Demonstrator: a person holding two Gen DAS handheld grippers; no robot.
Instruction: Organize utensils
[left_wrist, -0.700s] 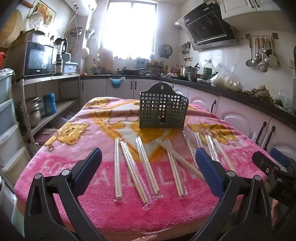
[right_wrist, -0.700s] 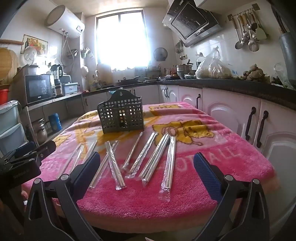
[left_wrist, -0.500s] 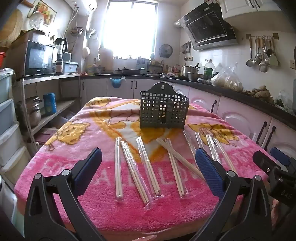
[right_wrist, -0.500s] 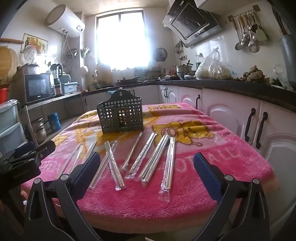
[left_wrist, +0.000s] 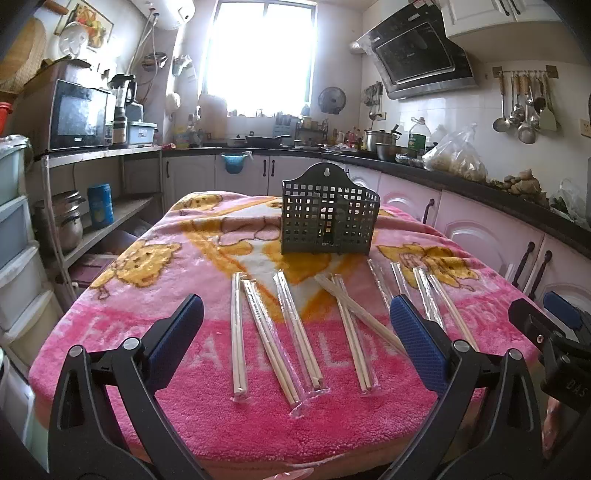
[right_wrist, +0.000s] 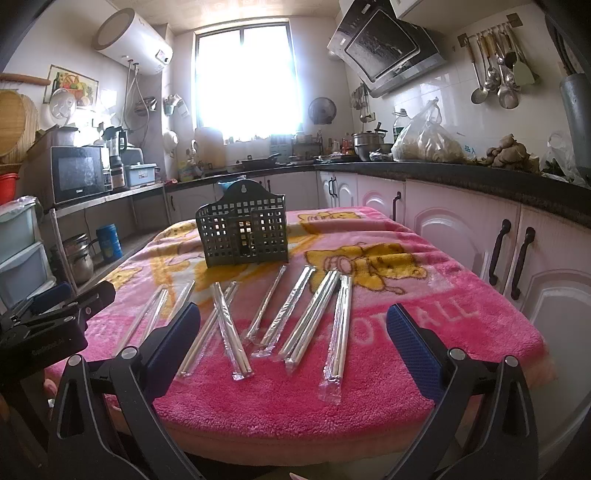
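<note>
Pink fleece, thick and fuzzy with yellow cartoon bears, covers the counter (left_wrist: 122, 325) and hangs over its rounded near edge. Far across it, about midway left to right, stands the utensil holder (left_wrist: 328, 218), a dark plastic basket with square grid holes, a flat front and an arched back plate with a hanging hole. Between the holder and the near edge lie the chopstick pairs (left_wrist: 295, 325), pale slender wooden sticks, each pair sealed in a clear, glossy sleeve. They are spread side by side in a loose fan, long ends pointing toward the holder; left of centre one pair lies crossed over its neighbour (right_wrist: 229, 325). None of them touches the holder.

Left tongs (left_wrist: 295, 325) hover over the near edge, their black frame and blue textured pads (left_wrist: 417, 336) spread wide with nothing between them. Right tongs (right_wrist: 291, 332) hover likewise to the right, pads apart and empty. Each pair of tongs shows at the margin of the other's view, and they appear not to touch, though the fisheye edge is hard to read there.

Compared with the earlier pictures, nothing has shifted: chopsticks, holder and both tongs sit where they were.
</note>
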